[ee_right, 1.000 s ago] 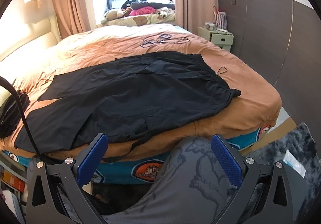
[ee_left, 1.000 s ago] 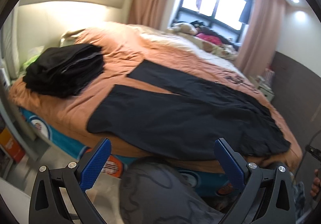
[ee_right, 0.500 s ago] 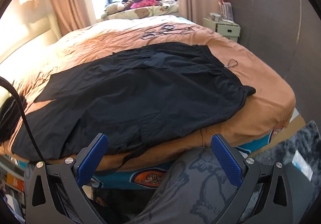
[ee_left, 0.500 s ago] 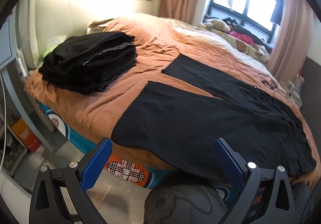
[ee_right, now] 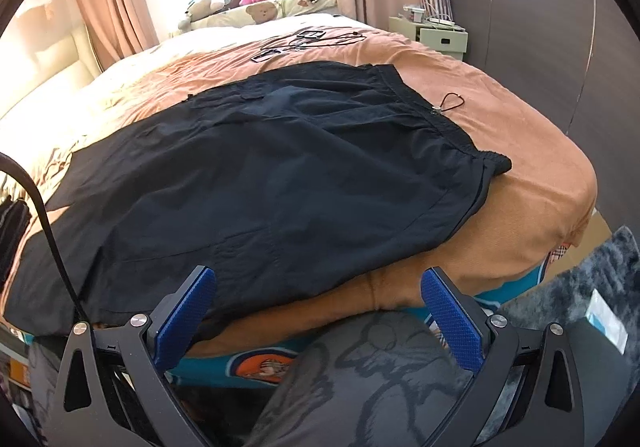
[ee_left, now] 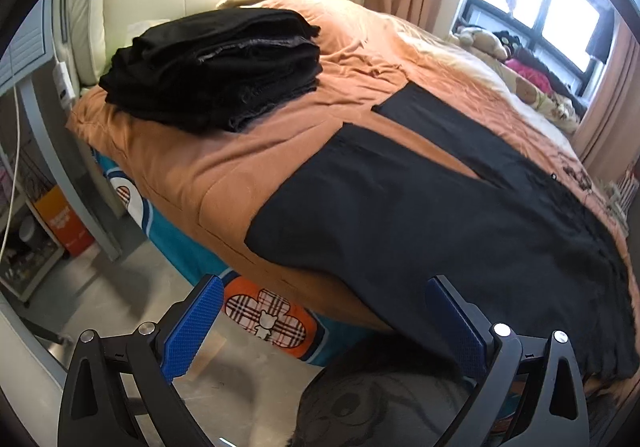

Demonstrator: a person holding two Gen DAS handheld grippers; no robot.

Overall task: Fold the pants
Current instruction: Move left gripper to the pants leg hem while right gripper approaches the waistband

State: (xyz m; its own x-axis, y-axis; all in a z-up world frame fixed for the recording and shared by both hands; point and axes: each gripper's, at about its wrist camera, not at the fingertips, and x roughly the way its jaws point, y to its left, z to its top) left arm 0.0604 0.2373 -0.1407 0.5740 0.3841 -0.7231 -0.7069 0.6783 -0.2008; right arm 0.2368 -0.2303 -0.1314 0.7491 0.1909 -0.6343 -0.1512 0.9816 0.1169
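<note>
Black pants [ee_left: 420,215] lie spread flat on the orange bed cover [ee_left: 240,167], legs pointing toward the headboard and the near leg at the bed's edge. In the right wrist view the pants [ee_right: 280,175] show their waistband at the right, near the bed's corner. My left gripper [ee_left: 324,321] is open and empty, just off the bed's edge by the near leg hem. My right gripper [ee_right: 318,313] is open and empty, just off the near edge of the pants below the hip.
A stack of folded black clothes [ee_left: 216,63] sits by the headboard. Cables and small items [ee_right: 304,41] lie on the far side of the bed. A nightstand [ee_right: 432,35] stands at the wall. My knee in grey print trousers [ee_right: 372,379] is below the grippers.
Both grippers have moved closer to the bed. The left one swung left toward the leg hems and the folded stack. Both stayed open.
</note>
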